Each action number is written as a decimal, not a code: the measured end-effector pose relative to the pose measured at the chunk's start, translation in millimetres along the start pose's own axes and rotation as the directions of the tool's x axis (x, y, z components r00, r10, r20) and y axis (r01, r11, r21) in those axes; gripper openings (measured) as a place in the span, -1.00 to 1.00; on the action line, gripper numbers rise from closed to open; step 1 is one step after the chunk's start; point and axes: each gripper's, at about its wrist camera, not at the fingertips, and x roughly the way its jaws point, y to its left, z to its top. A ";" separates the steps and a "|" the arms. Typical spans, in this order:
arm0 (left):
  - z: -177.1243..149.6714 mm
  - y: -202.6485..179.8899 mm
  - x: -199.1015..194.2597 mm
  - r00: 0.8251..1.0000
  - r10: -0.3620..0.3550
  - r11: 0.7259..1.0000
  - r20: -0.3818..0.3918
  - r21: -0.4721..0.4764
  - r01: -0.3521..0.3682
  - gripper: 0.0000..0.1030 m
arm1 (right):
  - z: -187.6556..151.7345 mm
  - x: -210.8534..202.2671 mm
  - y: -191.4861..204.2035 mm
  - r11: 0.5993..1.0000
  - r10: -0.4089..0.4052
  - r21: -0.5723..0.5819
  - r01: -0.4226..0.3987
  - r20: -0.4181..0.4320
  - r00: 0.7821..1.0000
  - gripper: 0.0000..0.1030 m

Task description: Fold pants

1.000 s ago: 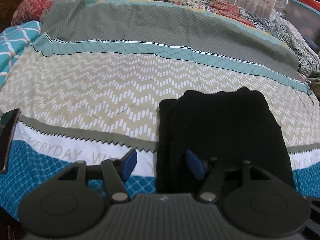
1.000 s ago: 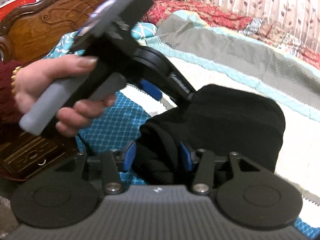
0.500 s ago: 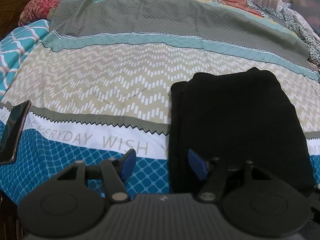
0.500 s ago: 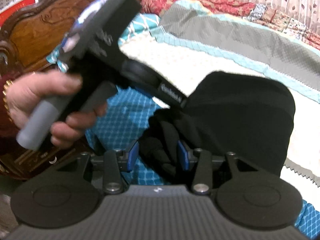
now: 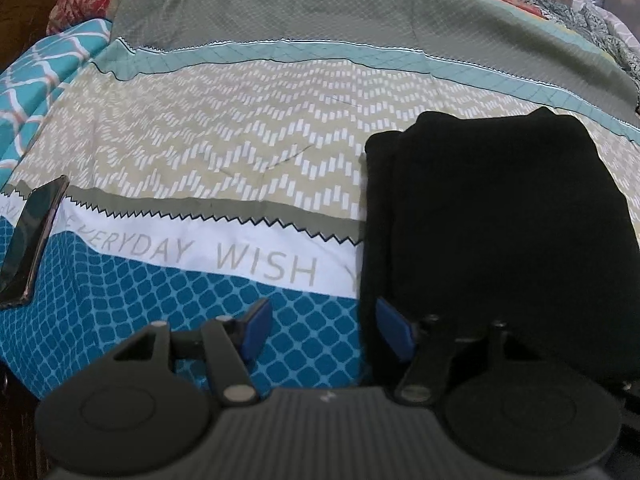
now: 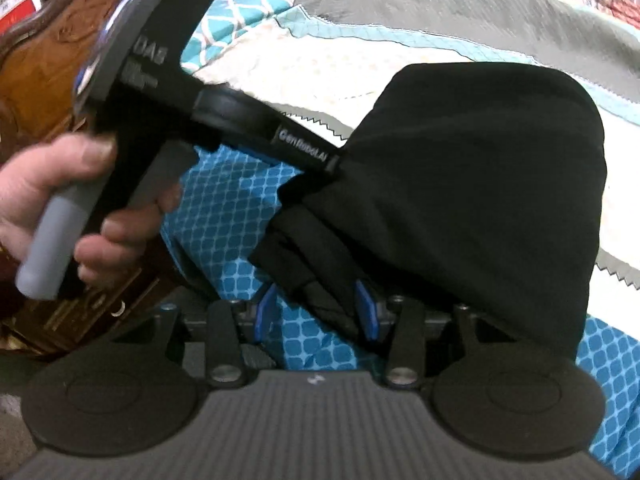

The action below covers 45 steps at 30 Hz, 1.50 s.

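The black pants (image 5: 492,240) lie folded in a thick rectangle on the patterned bedspread (image 5: 240,152). My left gripper (image 5: 324,328) is open at their near left corner. Its right pad (image 5: 394,332) is at the pants' edge and blue bedspread shows between the fingers. In the right wrist view a hand (image 6: 48,200) holds the left tool's handle (image 6: 52,248), and that tool's front end meets the pants (image 6: 472,184). My right gripper (image 6: 316,312) is open low over the bed. A loose folded corner of the pants (image 6: 316,288) lies between its fingers, with bedspread showing beside the left pad (image 6: 265,314).
A dark phone (image 5: 32,240) lies at the bed's left edge. A carved wooden headboard (image 6: 44,80) stands beyond the hand. A teal patterned pillow (image 5: 44,88) and a red quilt (image 5: 88,4) lie at the far left, with more bedding piled along the back.
The right gripper has sunk toward the bed, and the thick bunch of pants between its fingers has thinned to a loose corner. The left gripper has tipped down and edged left off the pants.
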 end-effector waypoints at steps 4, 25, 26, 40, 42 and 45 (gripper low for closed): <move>1.7 3.3 -3.1 1.000 -0.016 1.000 0.003 -0.012 0.016 0.14 | 1.9 -16.0 -2.3 0.999 0.049 0.005 -0.050 0.049 0.998 -0.10; 72.6 -24.0 16.9 0.970 -0.238 0.969 0.058 -0.046 0.241 0.14 | 32.0 -31.0 -195.3 0.701 -0.072 0.699 -0.140 0.265 0.962 -0.08; 72.2 -22.3 20.7 0.963 -0.263 0.962 0.052 -0.062 0.266 -0.10 | 32.2 -22.9 -201.6 0.679 -0.063 0.720 -0.147 0.257 0.964 -0.04; 55.5 16.5 26.0 0.973 -0.206 0.951 0.105 -0.213 0.224 -0.77 | 84.7 4.9 -158.8 0.798 -0.077 0.597 -0.081 0.234 0.969 -0.65; 48.1 -2.0 40.8 0.987 -0.132 0.983 0.089 -0.113 0.141 -0.73 | 85.9 18.4 -158.3 0.791 -0.113 0.611 -0.024 0.184 0.976 -0.63; 41.7 -29.5 39.8 0.991 -0.030 0.999 0.128 0.015 0.029 -0.72 | 87.5 23.9 -163.9 0.779 -0.123 0.627 0.002 0.151 0.981 -0.59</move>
